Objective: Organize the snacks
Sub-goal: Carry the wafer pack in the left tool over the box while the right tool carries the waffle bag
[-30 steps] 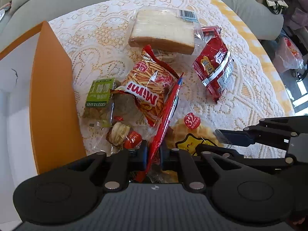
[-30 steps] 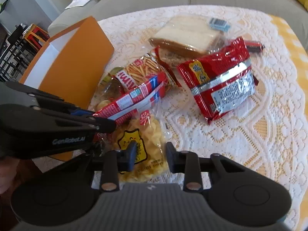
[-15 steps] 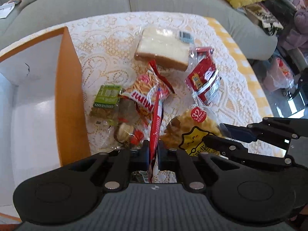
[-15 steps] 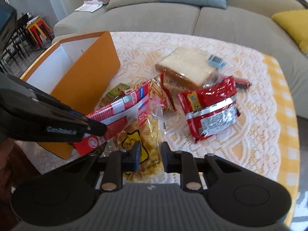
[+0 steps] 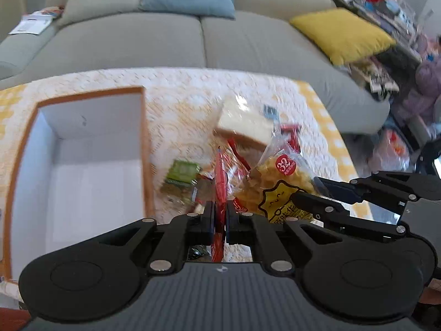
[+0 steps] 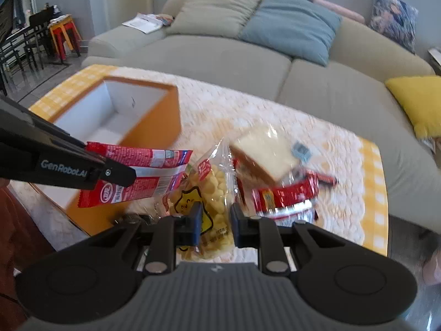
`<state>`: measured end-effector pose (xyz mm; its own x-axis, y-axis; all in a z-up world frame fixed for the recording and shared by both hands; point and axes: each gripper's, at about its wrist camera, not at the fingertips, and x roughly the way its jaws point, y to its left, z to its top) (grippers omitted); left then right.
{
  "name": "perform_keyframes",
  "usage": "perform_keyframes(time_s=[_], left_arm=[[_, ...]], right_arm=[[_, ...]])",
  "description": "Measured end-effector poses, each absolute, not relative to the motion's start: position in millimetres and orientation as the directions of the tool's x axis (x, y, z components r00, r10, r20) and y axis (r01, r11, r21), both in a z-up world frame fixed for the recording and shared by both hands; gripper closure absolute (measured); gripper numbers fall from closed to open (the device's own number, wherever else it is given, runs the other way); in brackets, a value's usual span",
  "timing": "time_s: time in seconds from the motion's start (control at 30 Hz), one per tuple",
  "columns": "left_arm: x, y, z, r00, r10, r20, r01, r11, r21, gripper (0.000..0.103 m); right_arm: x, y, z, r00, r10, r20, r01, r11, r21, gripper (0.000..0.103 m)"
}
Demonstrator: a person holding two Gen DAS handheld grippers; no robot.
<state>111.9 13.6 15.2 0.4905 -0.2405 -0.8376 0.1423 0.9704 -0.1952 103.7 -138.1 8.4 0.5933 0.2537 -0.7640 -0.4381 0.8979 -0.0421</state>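
Note:
My left gripper [image 5: 219,222] is shut on a flat red snack packet [image 5: 220,182], held edge-on above the table; the same packet [image 6: 140,173] shows side-on in the right wrist view. My right gripper [image 6: 213,226] is shut on a clear bag of yellow puffed snacks [image 6: 204,193], lifted off the cloth; that bag [image 5: 278,184] also shows in the left wrist view. The orange box [image 5: 82,160] with a white inside stands open to the left, also visible in the right wrist view [image 6: 124,115].
On the lace tablecloth [image 5: 179,110] lie a wrapped bread slice [image 6: 264,154], a red noodle packet [image 6: 286,195] and a green raisin pack [image 5: 182,172]. A grey sofa [image 6: 220,55] with cushions stands behind the table.
Both grippers have risen, lifting the red packet and the yellow snack bag off the table. The views now look down from higher, and more of the box's inside shows.

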Motion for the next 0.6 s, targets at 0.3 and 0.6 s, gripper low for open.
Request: perform_keyframes(time_s=[0.3, 0.6], left_arm=[[114, 67, 42, 0.580, -0.153, -0.800, 0.037, 0.986, -0.162, 0.096], [150, 122, 18, 0.564, 0.004, -0.825, -0.102, 0.993, -0.065, 0.096]], right_arm=[[119, -89, 46, 0.622, 0.324, -0.713, -0.517, 0.853, -0.063, 0.084], [167, -31, 44, 0.557, 0.424, -0.714, -0.537, 0.840, 0.080, 0.084]])
